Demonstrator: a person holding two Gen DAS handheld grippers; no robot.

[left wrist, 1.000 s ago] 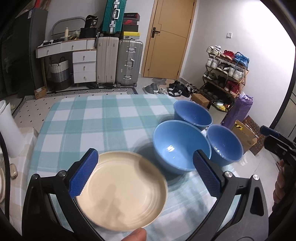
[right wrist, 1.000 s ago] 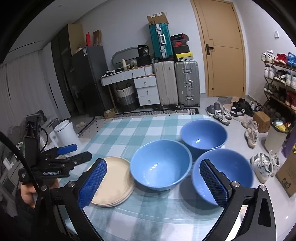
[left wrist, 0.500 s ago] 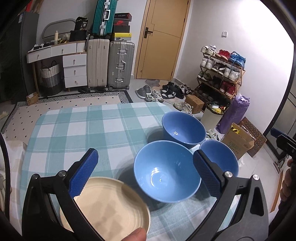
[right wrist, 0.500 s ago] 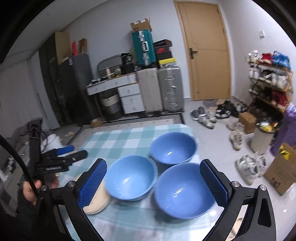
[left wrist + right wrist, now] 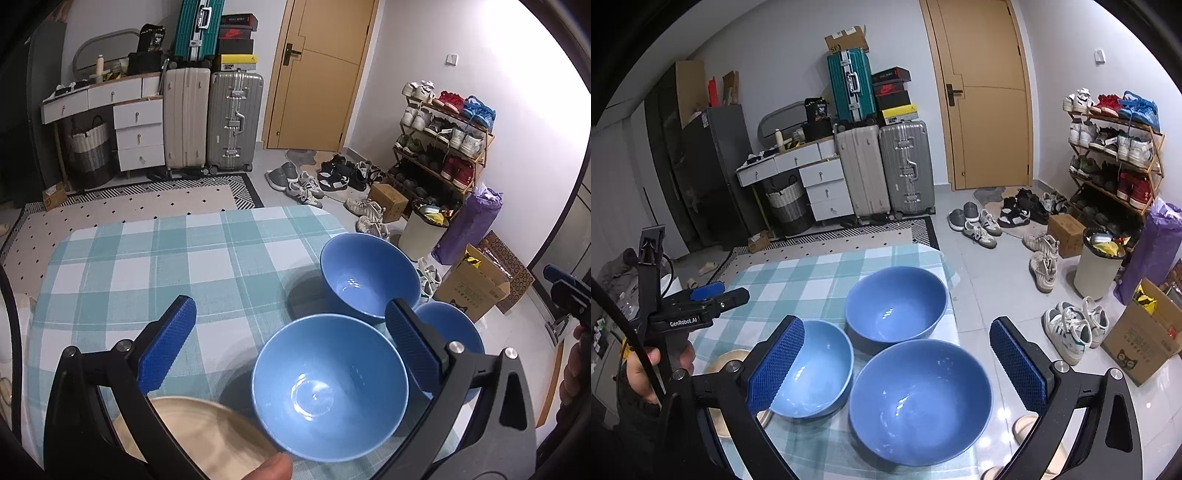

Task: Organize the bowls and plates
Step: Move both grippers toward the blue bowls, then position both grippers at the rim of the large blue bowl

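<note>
Three blue bowls stand close together on the checked tablecloth [image 5: 155,266]. In the left wrist view the near bowl [image 5: 328,387] lies between my open fingers, the far bowl [image 5: 369,277] is behind it, and the third bowl [image 5: 458,332] is at the right, partly hidden by a finger. A stack of cream plates [image 5: 207,439] sits at the lower left. My left gripper [image 5: 291,343] is open and empty above the near bowl. In the right wrist view my right gripper [image 5: 897,365] is open and empty above the nearest bowl [image 5: 919,402]. The other bowls [image 5: 812,369] [image 5: 895,304] and the plates [image 5: 727,360] lie to its left.
The table's right edge [image 5: 951,295] drops to a tiled floor with shoes [image 5: 1067,328], a white bin [image 5: 1099,266] and a cardboard box [image 5: 1145,339]. A shoe rack [image 5: 443,136] stands at the right wall. Suitcases [image 5: 214,122] and drawers [image 5: 136,133] stand at the back.
Both grippers have moved right. The left one has shifted from over the plates to over the near bowl; the right one now sits over the rightmost bowl. Both stay open.
</note>
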